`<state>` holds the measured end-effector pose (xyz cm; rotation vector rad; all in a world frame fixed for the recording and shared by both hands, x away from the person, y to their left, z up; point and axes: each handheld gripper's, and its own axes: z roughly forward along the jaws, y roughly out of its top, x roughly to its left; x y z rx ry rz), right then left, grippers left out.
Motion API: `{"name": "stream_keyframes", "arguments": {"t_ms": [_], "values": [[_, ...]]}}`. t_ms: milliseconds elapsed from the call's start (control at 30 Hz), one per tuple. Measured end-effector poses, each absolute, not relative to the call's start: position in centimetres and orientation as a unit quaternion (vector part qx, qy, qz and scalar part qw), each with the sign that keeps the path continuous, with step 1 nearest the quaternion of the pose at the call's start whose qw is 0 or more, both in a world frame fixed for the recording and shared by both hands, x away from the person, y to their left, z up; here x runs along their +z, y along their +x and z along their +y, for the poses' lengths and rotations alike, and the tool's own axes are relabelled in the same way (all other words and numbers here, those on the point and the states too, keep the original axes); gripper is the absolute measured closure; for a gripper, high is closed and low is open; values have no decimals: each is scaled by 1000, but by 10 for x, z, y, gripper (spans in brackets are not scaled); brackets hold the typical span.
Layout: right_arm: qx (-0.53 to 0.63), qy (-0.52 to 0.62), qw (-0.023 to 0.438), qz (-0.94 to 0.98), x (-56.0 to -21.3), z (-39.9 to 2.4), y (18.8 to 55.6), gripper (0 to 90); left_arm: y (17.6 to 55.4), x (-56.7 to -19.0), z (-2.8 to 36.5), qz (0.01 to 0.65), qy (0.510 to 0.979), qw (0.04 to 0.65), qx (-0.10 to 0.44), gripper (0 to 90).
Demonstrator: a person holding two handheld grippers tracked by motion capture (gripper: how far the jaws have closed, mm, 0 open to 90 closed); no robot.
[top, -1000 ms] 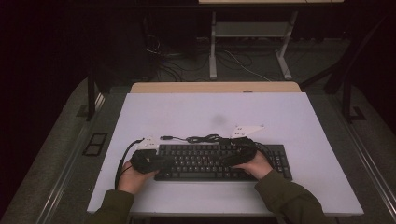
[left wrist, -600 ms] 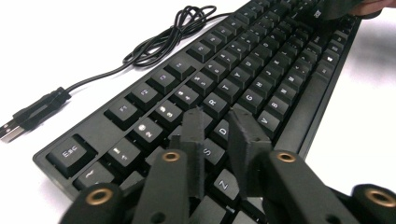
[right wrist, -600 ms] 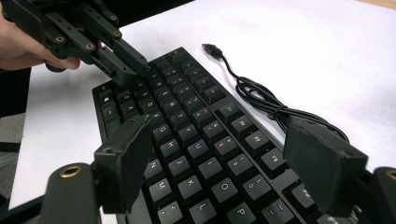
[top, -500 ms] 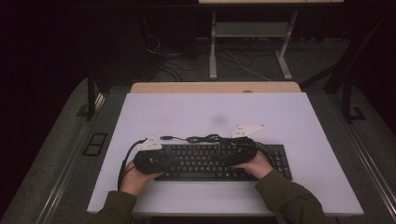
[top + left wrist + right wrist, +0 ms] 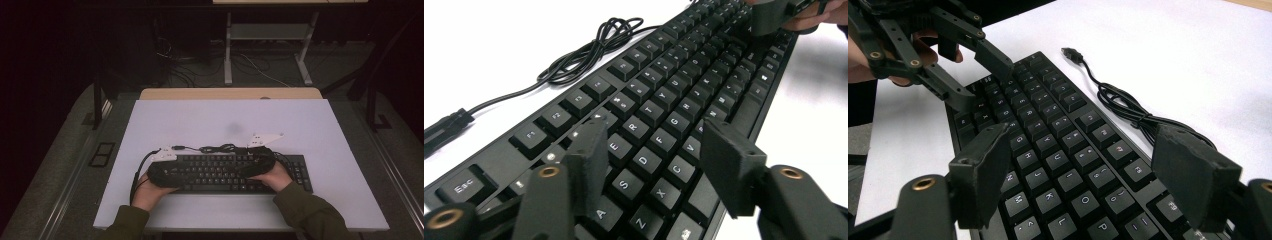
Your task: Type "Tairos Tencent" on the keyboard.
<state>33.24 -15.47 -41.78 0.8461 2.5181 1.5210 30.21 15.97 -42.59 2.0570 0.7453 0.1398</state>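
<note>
1 black keyboard (image 5: 225,172) lies flat on the near half of the pale, smooth bench (image 5: 200,125), its square matte keys printed with white letters. 1 thin black cable (image 5: 215,148), partly bundled in loops, lies just beyond its far edge and ends in a plug (image 5: 1071,53). 2 tongs hover over the keys: the left tongs (image 5: 651,155) near the left end, their blocky black jaws just opened and standing apart with nothing gripped; the right tongs (image 5: 1083,170) over the right part, spread wide, released, their pads rough and chunky.
</note>
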Motion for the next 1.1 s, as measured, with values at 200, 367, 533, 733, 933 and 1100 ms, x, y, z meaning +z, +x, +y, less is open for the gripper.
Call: {"name": "stream_keyframes", "arguments": {"t_ms": [200, 367, 533, 733, 933, 1100], "values": [[496, 274, 43, 823, -418, -154, 333, 242, 301, -427, 154, 300, 835, 458, 57, 363], [495, 276, 42, 823, -418, -153, 333, 302, 300, -428, 153, 300, 835, 458, 60, 337], [490, 274, 34, 827, -419, -151, 333, 411, 300, -428, 151, 298, 835, 457, 67, 293], [486, 267, 34, 831, -419, -146, 337, 541, 300, -429, 149, 298, 836, 456, 69, 258], [478, 263, 30, 837, -421, -139, 340, 684, 300, -429, 149, 297, 835, 458, 68, 251], [472, 262, 26, 841, -423, -134, 342, 770, 300, -430, 149, 298, 835, 458, 67, 250]]}}
